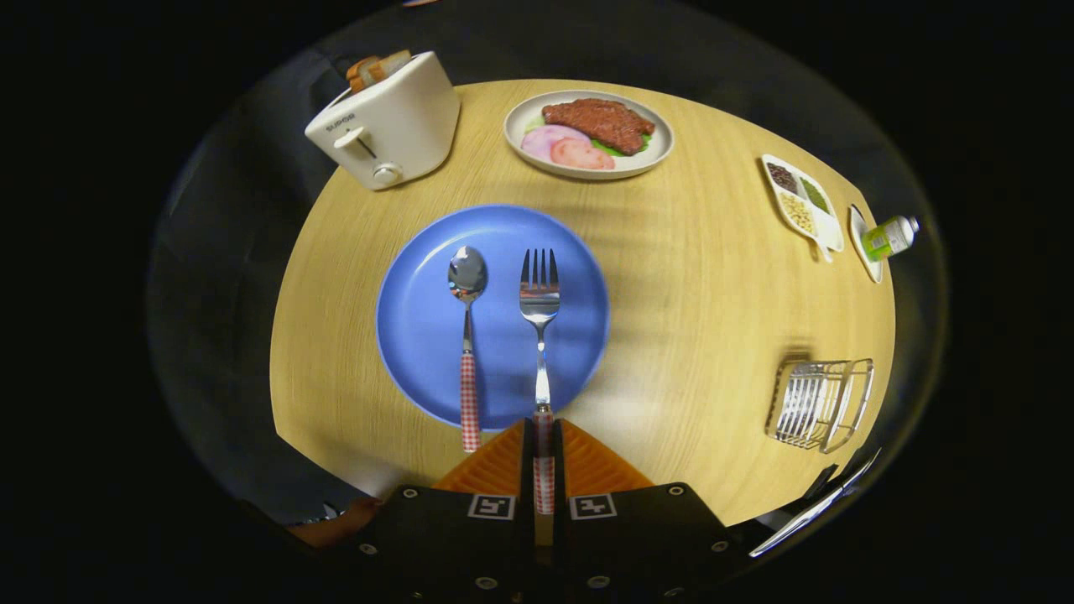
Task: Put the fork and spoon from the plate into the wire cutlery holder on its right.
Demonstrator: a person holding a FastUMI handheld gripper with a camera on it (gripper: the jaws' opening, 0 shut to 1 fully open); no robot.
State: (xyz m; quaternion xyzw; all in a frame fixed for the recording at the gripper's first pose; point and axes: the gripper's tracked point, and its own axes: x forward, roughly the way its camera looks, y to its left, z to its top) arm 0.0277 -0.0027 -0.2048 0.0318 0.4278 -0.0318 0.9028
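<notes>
Two orange ribbed fingers (587, 466) of the handheld gripper (544, 436) are pressing together on the red-and-white checked handle of the silver fork (539, 335), so the gripper is closing firmly on it. Ahead of the fingers, the fork is lying across the round blue plate (419, 319), its tines pointing away from the gripper. Just beside it, to the left, the silver spoon with a matching checked handle (466, 335) is resting on the same plate, its handle end overhanging the near rim above the pale wooden round table (688, 277). Well apart to the right, near the table's edge, the chrome wire cutlery holder (818, 403) is standing. Beyond the plate, a cream toaster with bread slices in it (386, 122) is sitting to the left, and a beige plate of meat and ham slices (589, 134) is lying beside it. Farther right, a white divided dish of seeds (801, 201) and a green-labelled small bottle (889, 237) are sitting near the far rim.
</notes>
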